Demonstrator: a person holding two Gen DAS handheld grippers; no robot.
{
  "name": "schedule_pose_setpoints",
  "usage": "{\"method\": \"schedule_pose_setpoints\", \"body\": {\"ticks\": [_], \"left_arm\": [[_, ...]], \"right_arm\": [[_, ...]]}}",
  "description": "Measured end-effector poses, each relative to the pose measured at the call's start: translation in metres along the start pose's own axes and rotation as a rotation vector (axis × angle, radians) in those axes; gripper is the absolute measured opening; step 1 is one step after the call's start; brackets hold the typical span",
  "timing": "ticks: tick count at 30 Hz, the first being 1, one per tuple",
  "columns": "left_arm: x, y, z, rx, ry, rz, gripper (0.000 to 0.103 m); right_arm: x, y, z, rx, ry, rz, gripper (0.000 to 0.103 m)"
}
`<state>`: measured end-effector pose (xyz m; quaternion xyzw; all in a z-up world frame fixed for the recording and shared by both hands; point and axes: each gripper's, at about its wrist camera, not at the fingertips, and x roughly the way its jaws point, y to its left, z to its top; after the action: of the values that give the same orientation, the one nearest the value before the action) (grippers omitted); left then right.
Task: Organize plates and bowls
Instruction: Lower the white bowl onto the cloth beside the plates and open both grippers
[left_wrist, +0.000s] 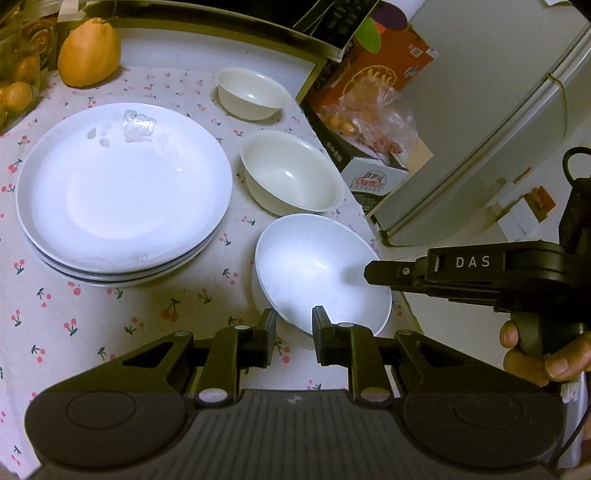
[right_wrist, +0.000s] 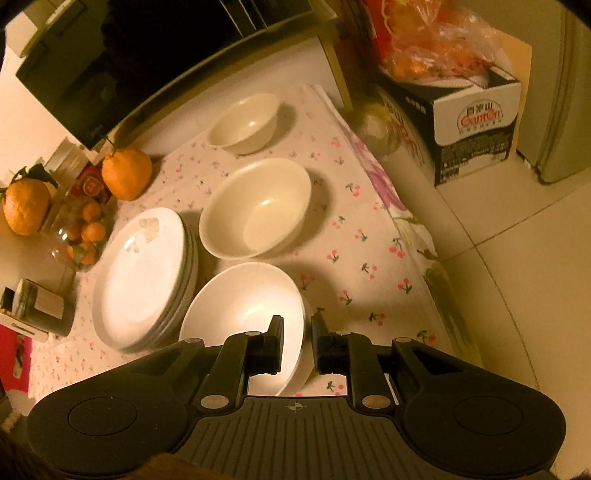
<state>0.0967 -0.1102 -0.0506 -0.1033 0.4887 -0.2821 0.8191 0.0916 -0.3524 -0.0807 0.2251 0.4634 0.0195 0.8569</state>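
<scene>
You're gripping the near white bowl w/ both: left gripper is clamped on its near rim, right gripper is pinching its right rim. I'd keep it level & lift evenly. It's sitting right of the plate stack, on the cherry-print cloth; fridge is standing far right.

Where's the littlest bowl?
The smallest bowl sits at the far end of the cherry-print tablecloth, behind the middle bowl and right of the big orange fruit, below the microwave.
</scene>
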Motion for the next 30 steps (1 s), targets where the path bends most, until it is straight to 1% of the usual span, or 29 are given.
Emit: {"method": "schedule_pose_setpoints", "body": {"ticks": [12, 16, 23, 25, 26, 28, 29, 30], "left_arm": [[0.005, 0.0, 0.001, 0.016, 0.016, -0.011, 0.018], [0.006, 0.002, 0.003, 0.008, 0.02, -0.014, 0.023], [0.004, 0.003, 0.003, -0.002, 0.016, -0.015, 0.028], [0.003, 0.003, 0.003, -0.003, 0.017, -0.017, 0.035], [0.003, 0.003, 0.003, -0.005, 0.017, -0.019, 0.037], [0.002, 0.004, 0.003, -0.005, 0.016, -0.015, 0.044], [0.0, 0.004, 0.003, -0.005, 0.012, -0.009, 0.046], [-0.001, 0.004, 0.003, -0.002, 0.009, -0.005, 0.049]], "right_arm": [[0.008, -0.005, 0.0, 0.029, 0.036, -0.002, 0.018], [0.009, -0.006, 0.001, 0.041, 0.038, 0.0, 0.018], [0.009, -0.007, 0.001, 0.054, 0.042, 0.003, 0.018], [0.009, -0.008, 0.002, 0.065, 0.046, 0.01, 0.018], [0.008, -0.009, 0.002, 0.071, 0.047, 0.014, 0.019], [0.008, -0.011, 0.003, 0.089, 0.05, 0.027, 0.022], [0.007, -0.012, 0.004, 0.099, 0.048, 0.035, 0.026], [0.006, -0.013, 0.004, 0.106, 0.045, 0.04, 0.027]]}}
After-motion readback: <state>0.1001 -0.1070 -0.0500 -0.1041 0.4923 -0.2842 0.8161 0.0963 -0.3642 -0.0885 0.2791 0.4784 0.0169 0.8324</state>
